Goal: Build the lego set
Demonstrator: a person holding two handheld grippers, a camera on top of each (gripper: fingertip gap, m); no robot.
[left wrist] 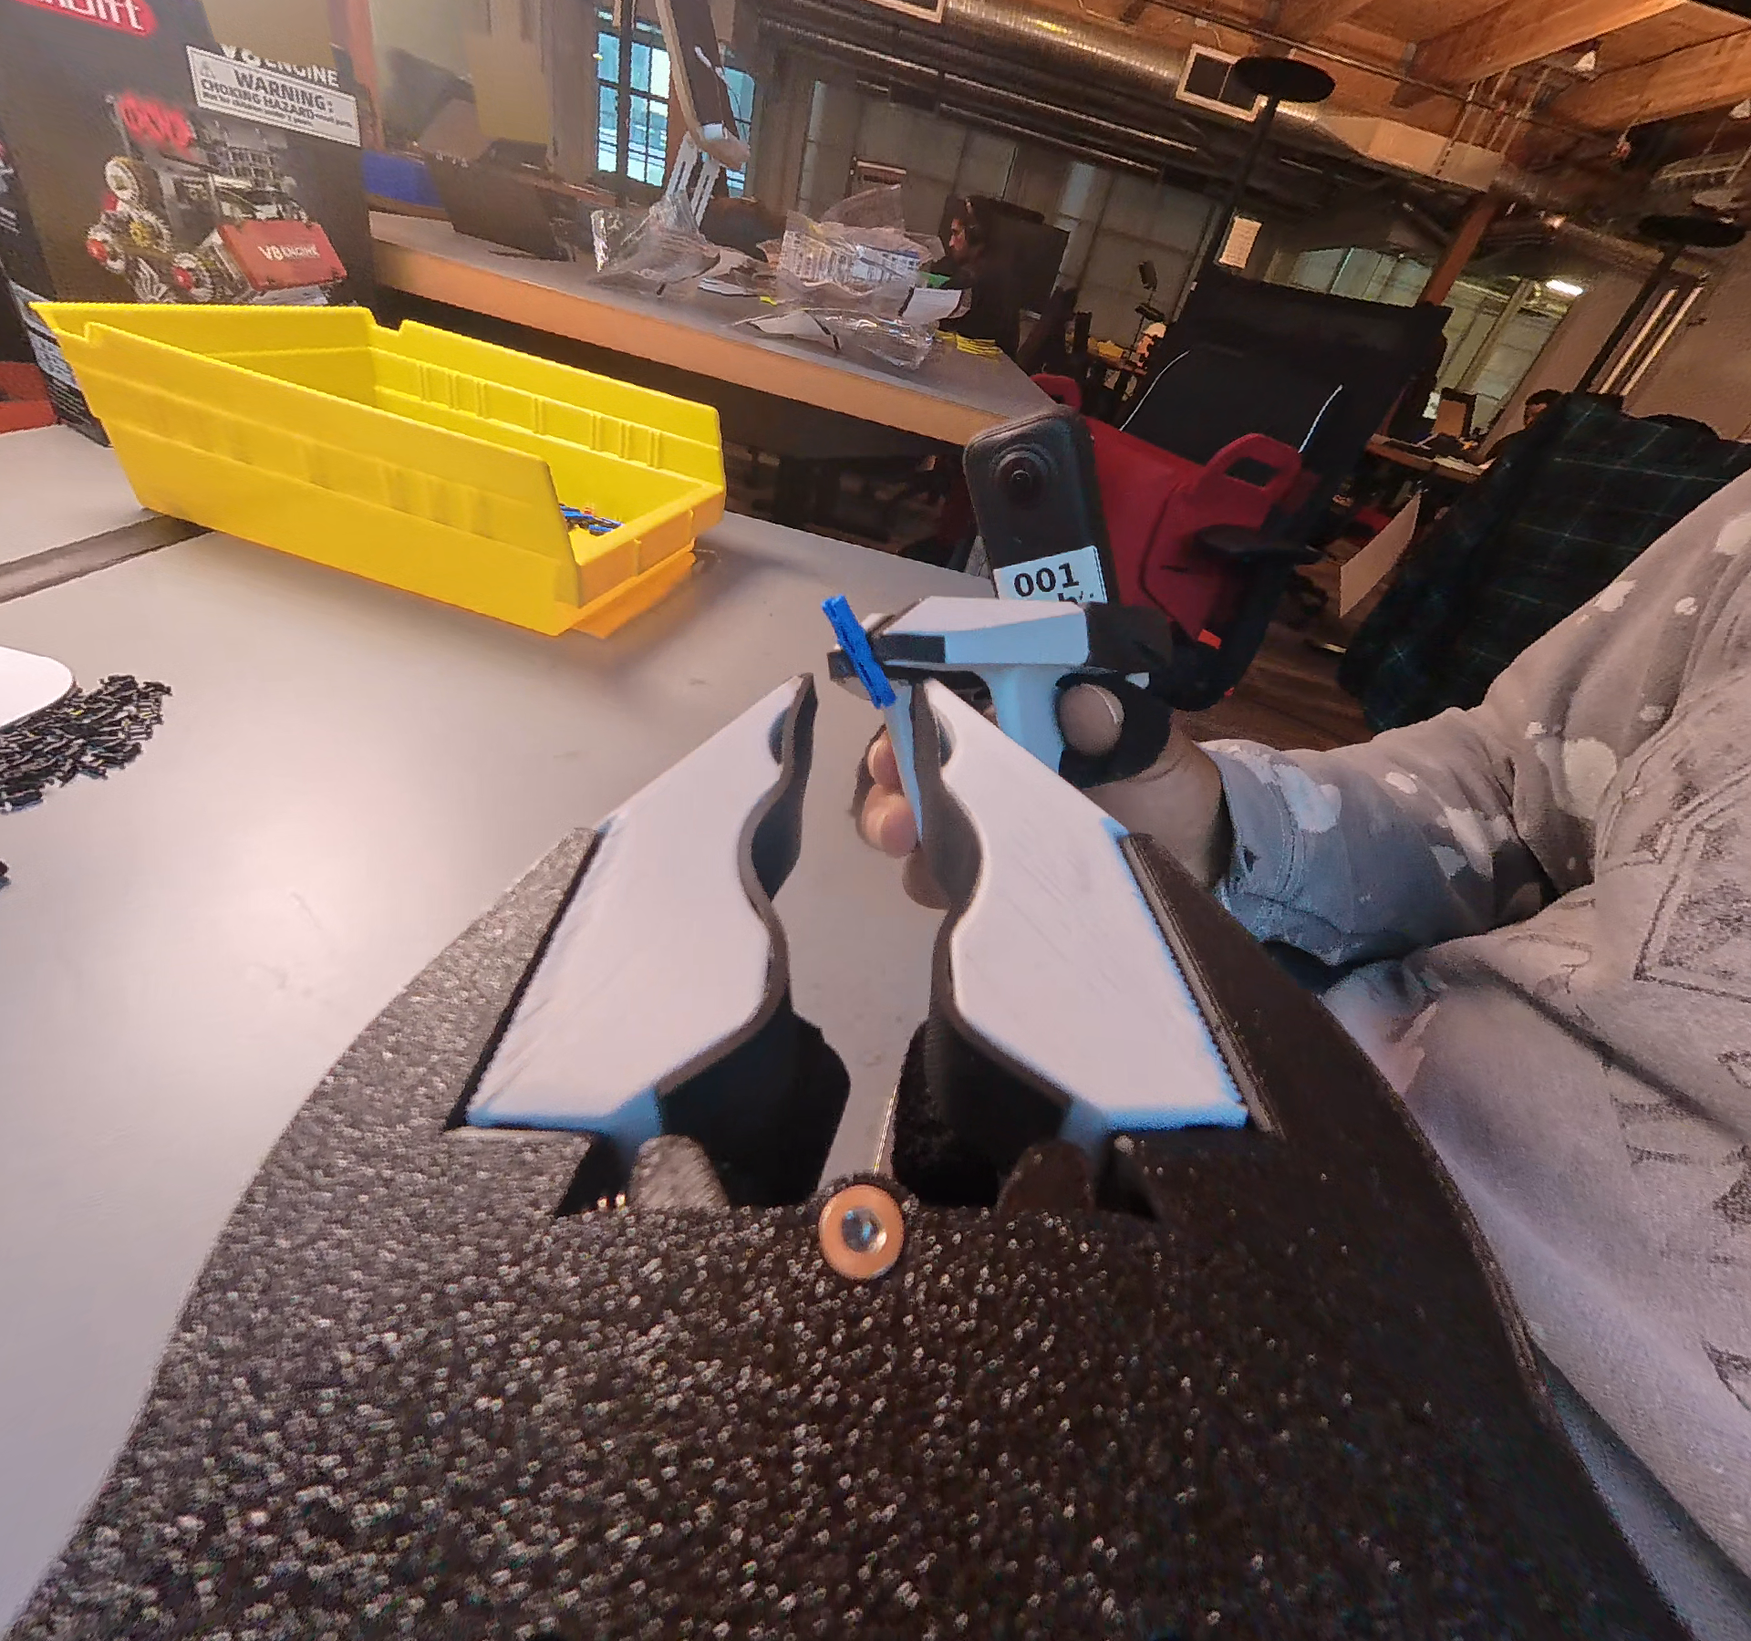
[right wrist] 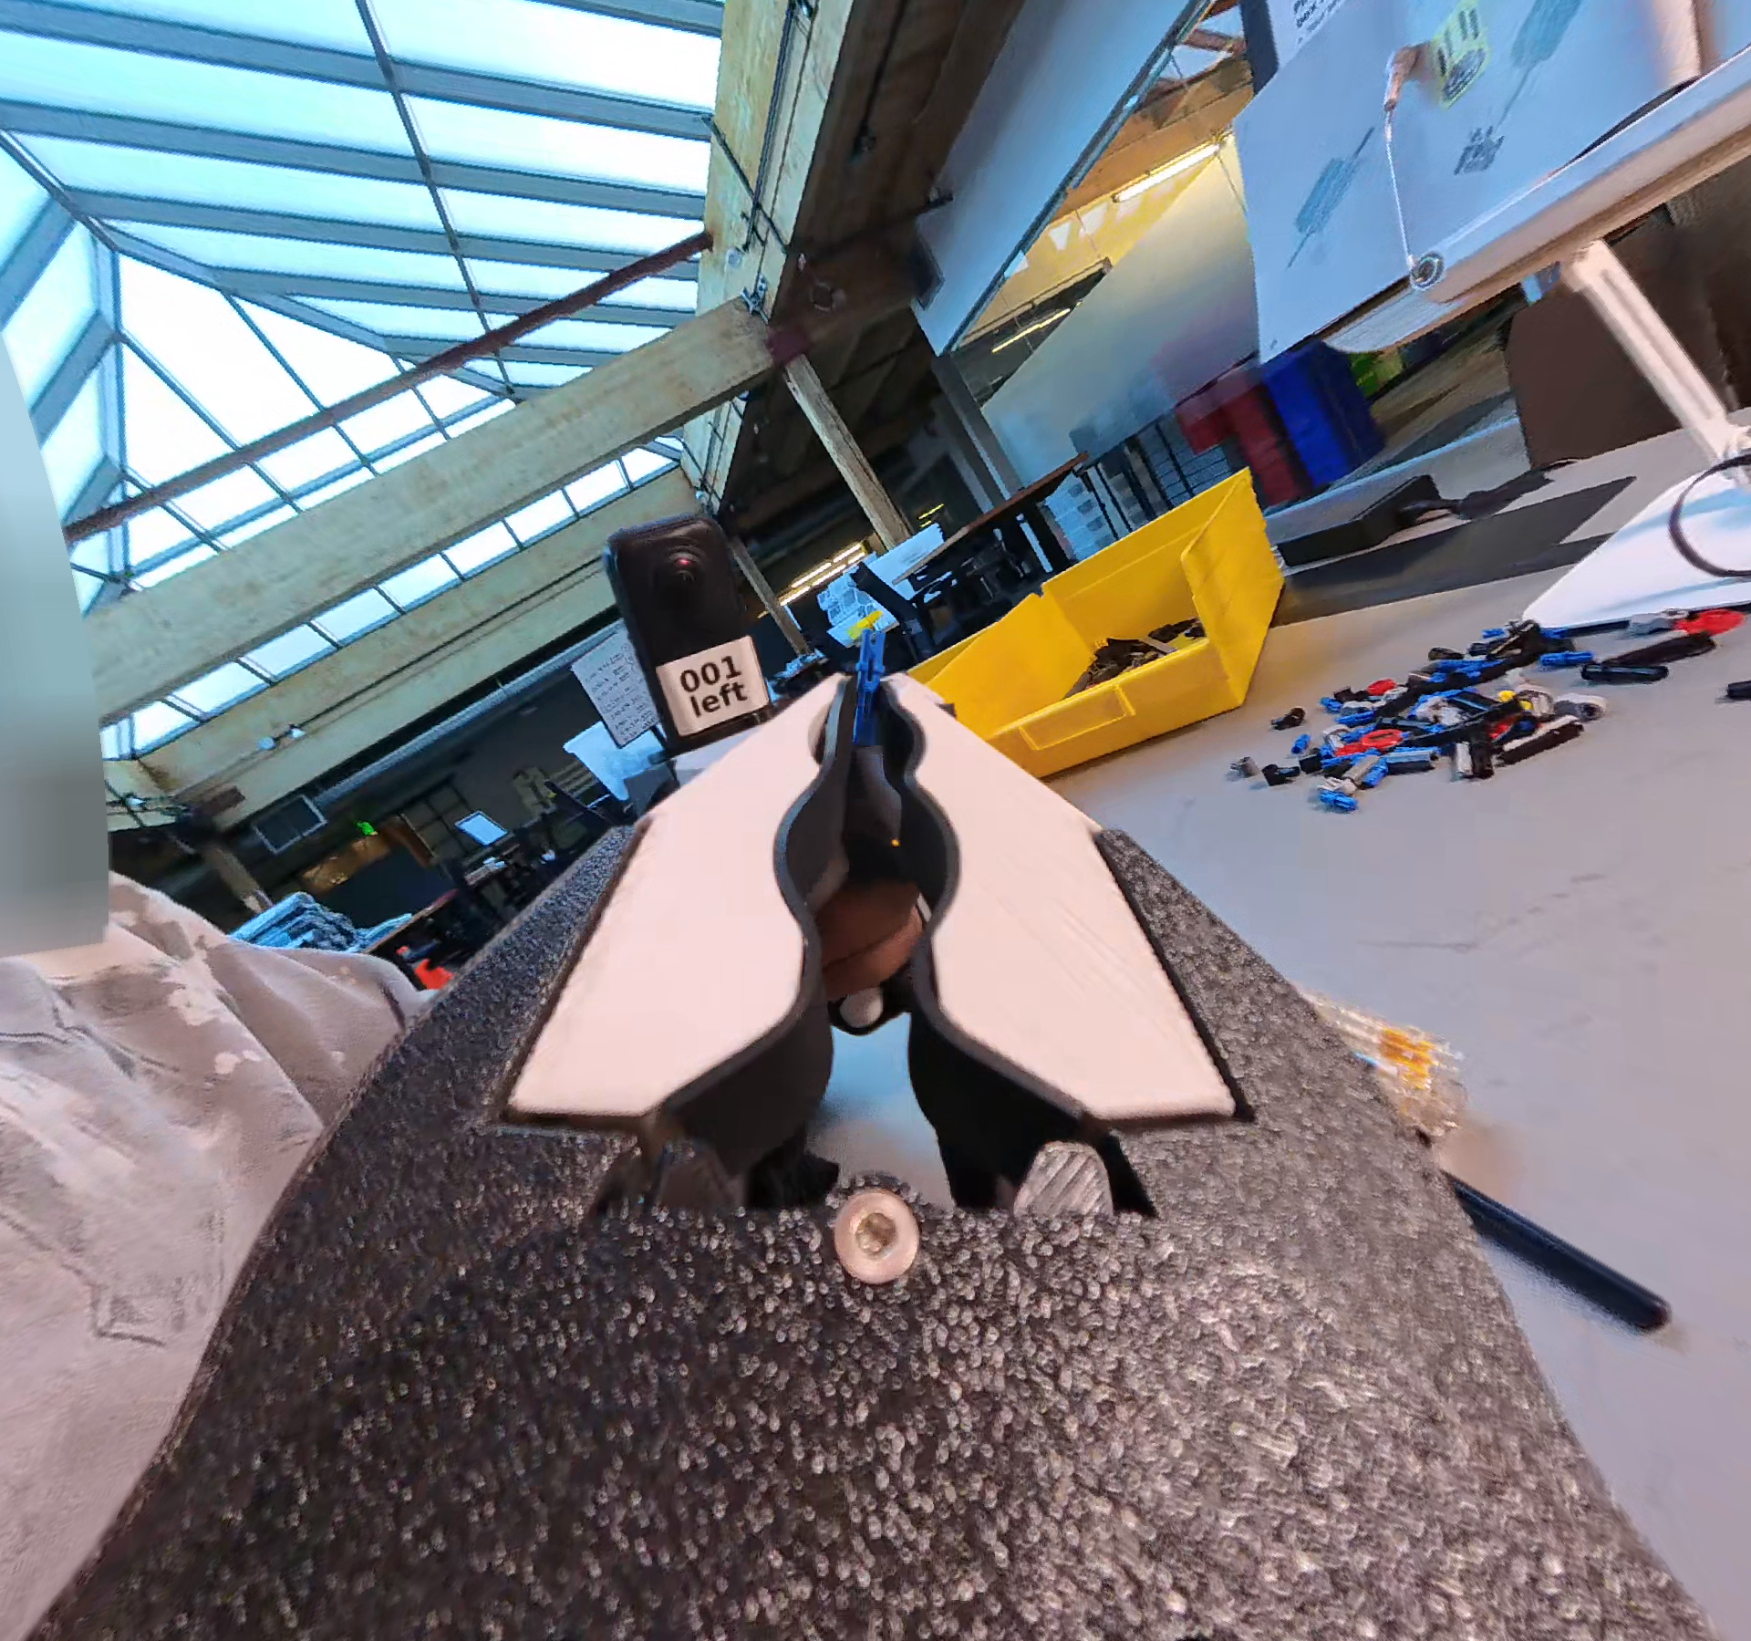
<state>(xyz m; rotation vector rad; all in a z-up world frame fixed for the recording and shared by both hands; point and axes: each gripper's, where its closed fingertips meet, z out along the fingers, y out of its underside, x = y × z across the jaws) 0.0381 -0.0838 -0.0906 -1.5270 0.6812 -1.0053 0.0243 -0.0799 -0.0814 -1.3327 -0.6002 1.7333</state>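
Grey tabletop (left wrist: 332,837) is stretching under both tools in a timber-ceilinged workshop. Nearest, the left gripper (left wrist: 857,724) is hanging with its fingers apart, gripping nothing. Just beyond it, the right gripper (right wrist: 864,695) is pinching a small blue plastic pin (right wrist: 864,690) at its tips, above the table. Farther off, loose small plastic parts (right wrist: 1421,724) are lying scattered; a yellow plastic bin (right wrist: 1184,648) is sitting beyond, some pieces already inside.

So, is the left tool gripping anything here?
No, the left tool is open and empty; the small blue pin just ahead of it is clamped in the right tool.
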